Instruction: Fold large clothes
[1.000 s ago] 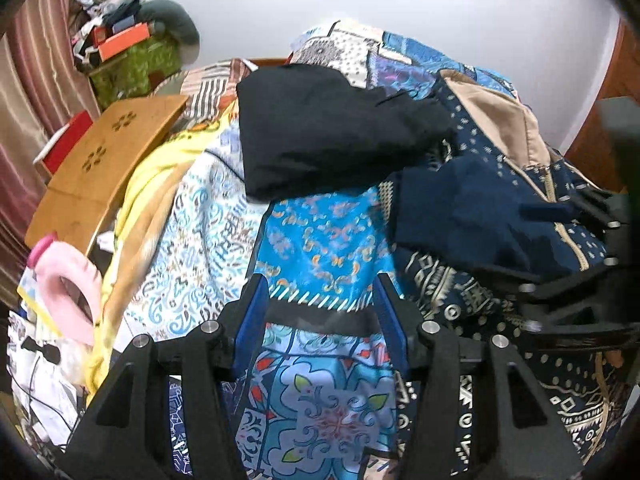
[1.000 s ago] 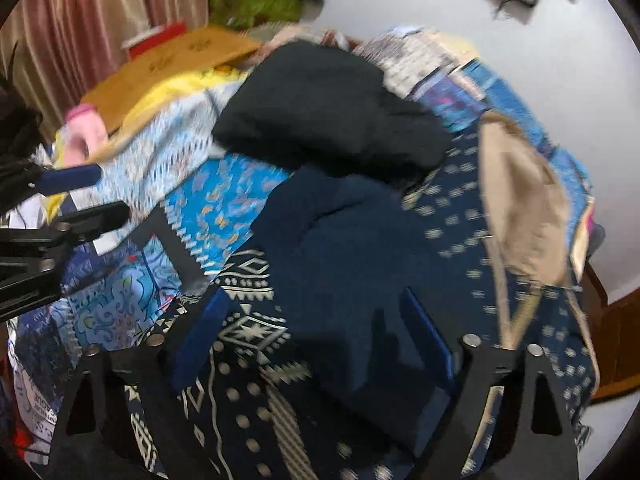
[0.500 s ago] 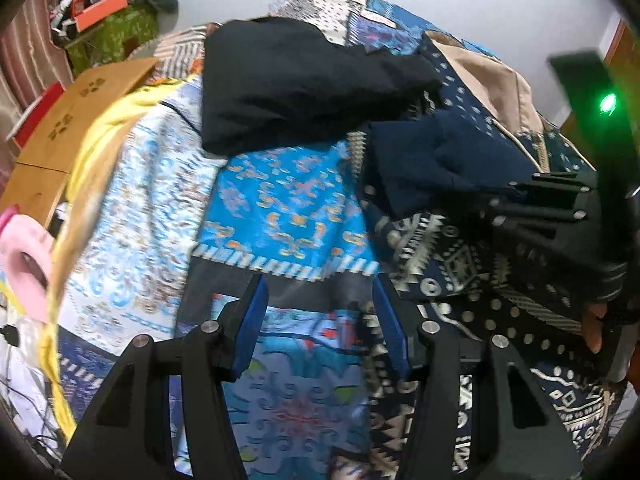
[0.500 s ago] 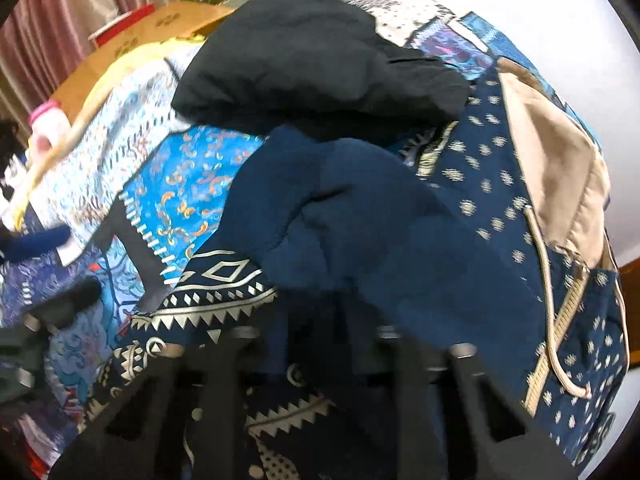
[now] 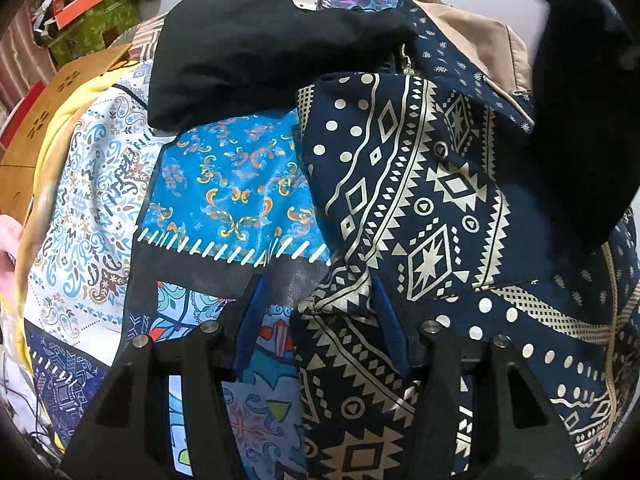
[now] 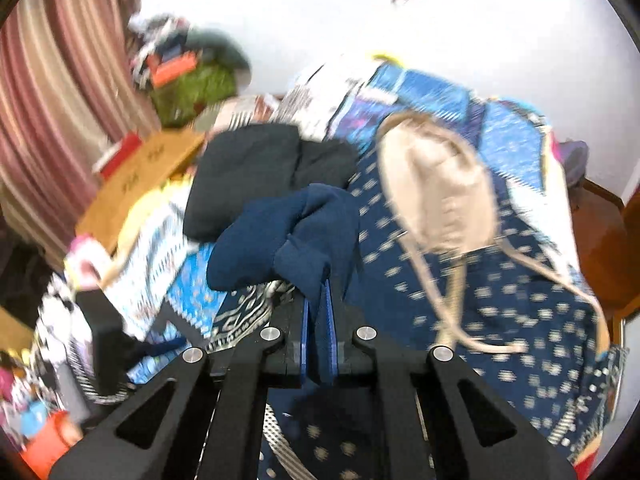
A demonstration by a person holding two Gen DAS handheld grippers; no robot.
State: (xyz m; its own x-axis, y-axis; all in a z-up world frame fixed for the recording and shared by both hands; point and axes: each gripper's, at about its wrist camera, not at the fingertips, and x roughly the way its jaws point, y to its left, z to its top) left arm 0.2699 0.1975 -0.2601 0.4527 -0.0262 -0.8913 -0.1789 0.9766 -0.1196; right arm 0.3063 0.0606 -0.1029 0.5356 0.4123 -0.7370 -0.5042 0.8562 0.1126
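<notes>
The plain navy garment (image 6: 288,236) is bunched and pinched at one edge between the pressed-together jaws of the right gripper (image 6: 318,300), its bulk drooping forward above the bed; in the left wrist view it shows as a dark blurred mass (image 5: 580,120) hanging at upper right. Beneath it the patterned navy garment (image 5: 400,200), printed with cream diamonds and dots and with a tan lining (image 6: 436,188) and drawcord, lies spread on the patchwork bedspread (image 5: 232,192), with a black folded garment (image 5: 256,56) just beyond. The left gripper (image 5: 316,332) hovers low over the near corner of the patterned garment, jaws spread about halfway with cloth edge under the gap but nothing pinched. The step in hand seems to be clearing the small navy piece off the big one so it can be folded. Next, the right hand would likely need to carry it aside and let go, while the left closes on the patterned hem; the risk is snagging the drawcord or dragging the lower layer. A second ago the right jaws stood wide over the navy piece lying flat on the patterned cloth; since then they have snapped shut and the piece has come up, and the left gripper has dropped closer to the bed.
</notes>
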